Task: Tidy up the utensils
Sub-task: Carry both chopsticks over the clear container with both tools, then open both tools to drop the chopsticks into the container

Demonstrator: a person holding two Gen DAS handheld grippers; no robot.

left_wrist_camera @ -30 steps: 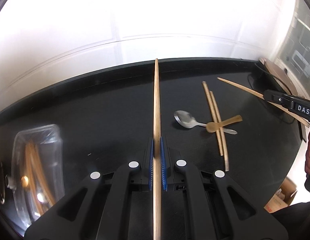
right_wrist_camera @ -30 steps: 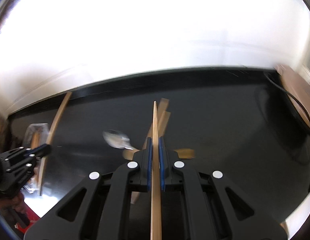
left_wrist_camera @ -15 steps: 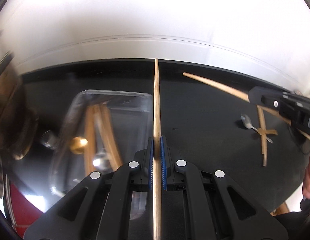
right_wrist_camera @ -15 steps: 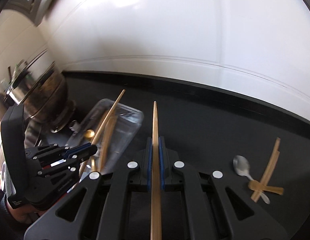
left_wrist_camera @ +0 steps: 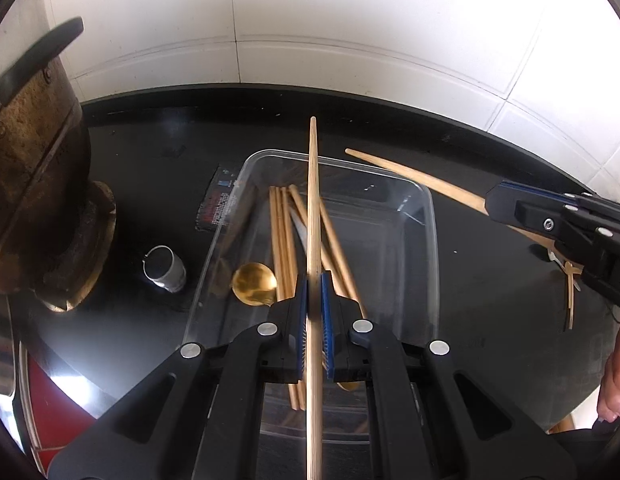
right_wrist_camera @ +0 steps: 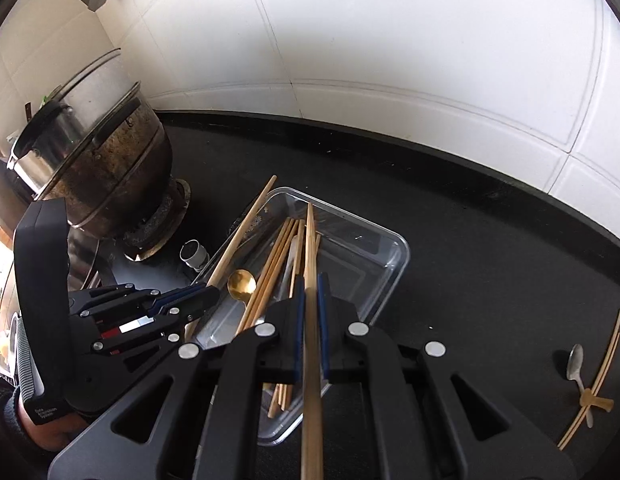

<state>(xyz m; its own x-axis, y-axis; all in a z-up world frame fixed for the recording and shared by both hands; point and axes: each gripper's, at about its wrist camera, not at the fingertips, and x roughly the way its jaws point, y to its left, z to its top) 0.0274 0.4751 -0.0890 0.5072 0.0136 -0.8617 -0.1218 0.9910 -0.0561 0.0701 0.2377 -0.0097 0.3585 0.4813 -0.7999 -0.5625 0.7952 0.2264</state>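
While each chopstick is pinched tight, I've got both of them over the clear container [left_wrist_camera: 428,216] now. My left gripper [left_wrist_camera: 314,312] is clamped on its chopstick [left_wrist_camera: 313,200], which runs up the middle of the left wrist view with its tip past the container's far rim; my right gripper [right_wrist_camera: 307,300] is clamped on the other chopstick [right_wrist_camera: 310,248], tip pointing into the container's far end. From the left view I can see that right-hand stick slanting in over the container's far right corner. Inside the container already lie a bundle of wooden chopsticks [right_wrist_camera: 269,268] and a gold spoon [left_wrist_camera: 254,283], lying lengthwise along the left half, so the right half looks free. This reads as the drop-off step: two sticks carried in, not yet released. Next, I reckon, I need to lower both tips towards the floor of the container, line the sticks up with the bundle rather than across it, and only then let the jaws part, or a stick may catch on the rim and tip out. Out on the black surface [right_wrist_camera: 490,264], well apart to the right, a silver spoon [right_wrist_camera: 576,362], a small wooden spoon [right_wrist_camera: 596,404] and a last pair of chopsticks [right_wrist_camera: 608,348] lie crossed, waiting. To the left, near the container, stand a big stained pot [right_wrist_camera: 109,164] on its burner and a small metal cylinder [left_wrist_camera: 164,270].
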